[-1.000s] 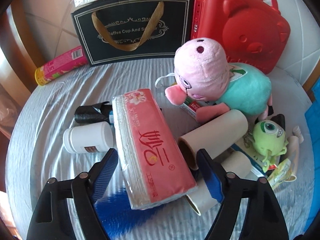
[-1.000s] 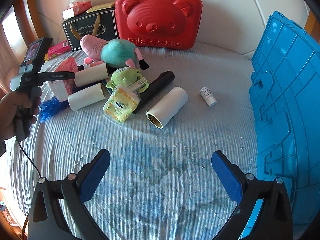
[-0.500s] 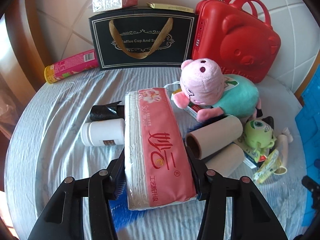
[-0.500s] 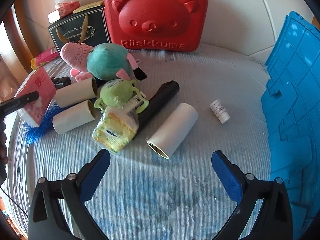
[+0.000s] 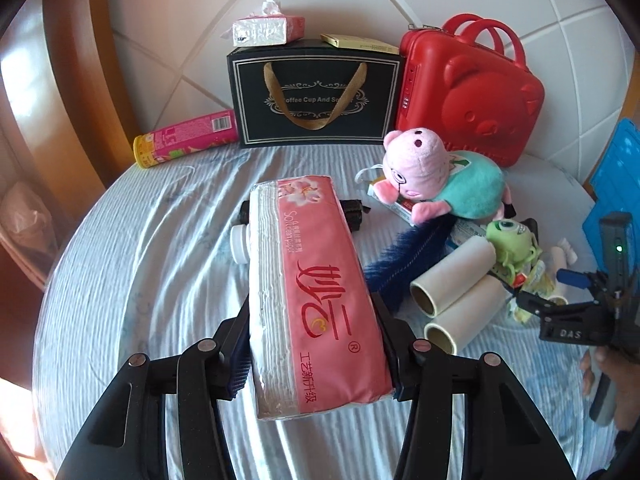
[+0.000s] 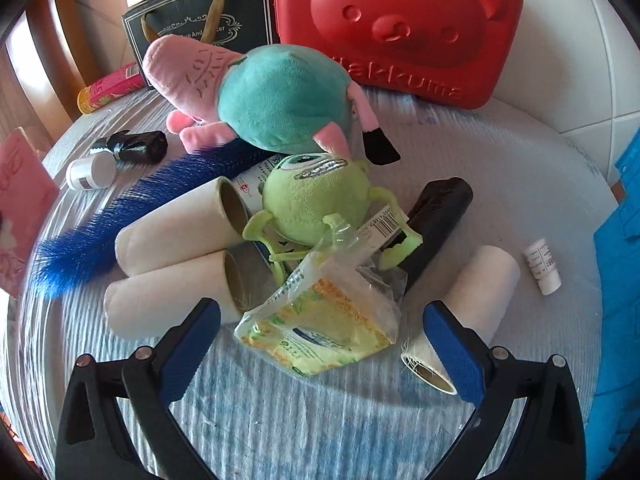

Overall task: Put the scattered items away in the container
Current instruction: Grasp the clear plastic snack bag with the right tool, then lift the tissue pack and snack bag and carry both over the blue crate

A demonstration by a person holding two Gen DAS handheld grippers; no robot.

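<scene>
The pink tissue pack (image 5: 316,292) is clamped lengthwise between the jaws of the left gripper (image 5: 316,344), its far end pointing toward the black gift bag (image 5: 316,96) and its body raised over the pale ribbed bedspread (image 5: 132,264); those jaws have just been closing and both pads press its sides; in the right wrist view the same pack shows only as a pink slab at the left edge (image 6: 22,208); the right gripper (image 6: 320,332) stands wide with nothing gripped, its blue pads either side of a yellow-green wipes packet (image 6: 320,324) that lies on the bedspread without touching them; just behind the packet sits a green one-eyed plush (image 6: 316,200), leaning on two cardboard rolls (image 6: 176,256) to its left and a black roll (image 6: 436,216) to its right; a third cardboard roll (image 6: 472,308) lies beside the right finger; a blue bristle brush (image 6: 132,208) runs under the pink and teal pig plush (image 6: 276,100); a small white bottle (image 6: 542,266) lies apart near the blue container (image 6: 620,300) at the right edge; a red bear case (image 6: 400,28) stands at the back
</scene>
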